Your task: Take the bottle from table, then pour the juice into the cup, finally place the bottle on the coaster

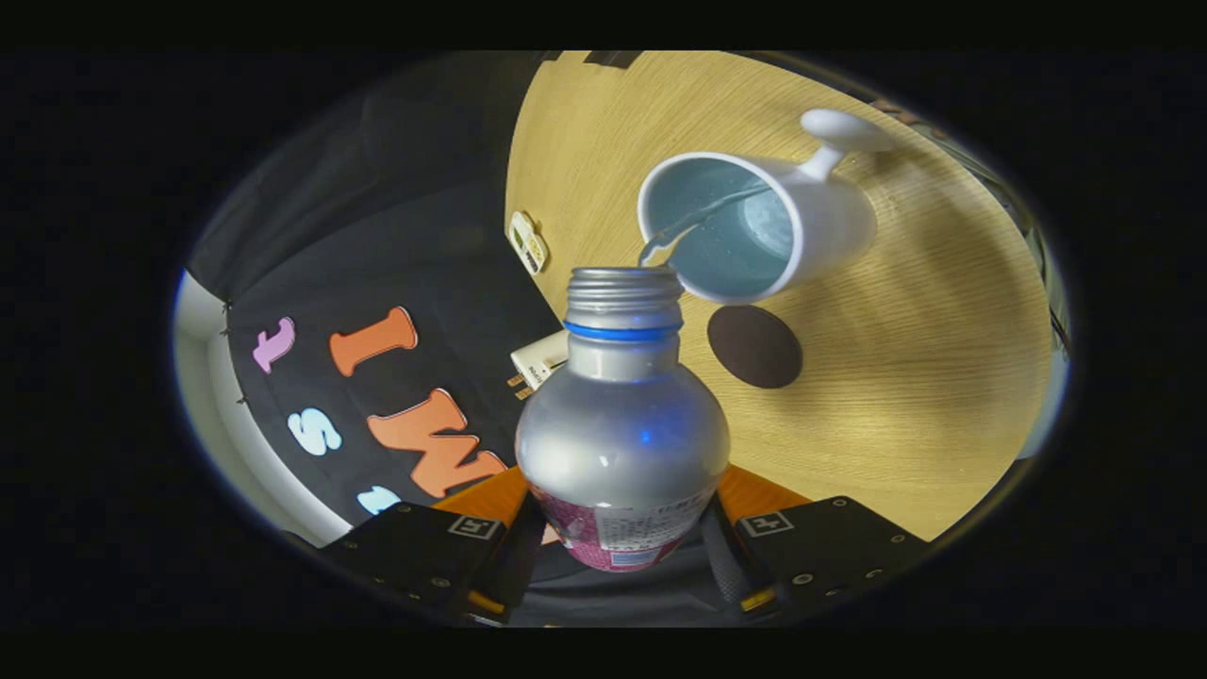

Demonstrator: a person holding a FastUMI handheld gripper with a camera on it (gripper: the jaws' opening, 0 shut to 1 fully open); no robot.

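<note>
My gripper (622,552) is shut on a bottle (622,443) with a frosted clear body, a blue neck ring, an uncapped threaded mouth and a pink label low down between the fingers. The bottle is tipped forward, and a thin stream of clear liquid (693,222) runs from its mouth into the white cup (830,222) just beyond it. The cup has a handle on its far side and holds some liquid. A round dark brown coaster (754,346) lies on the wooden table (924,377) close beside the cup, nearer to my fingers.
A small white and yellow tag (529,241) sits at the table's edge, and a white plug-like object (539,363) shows behind the bottle's shoulder. The booth's black cloth wall (396,283) stands along that edge. Bare tabletop spreads around the coaster.
</note>
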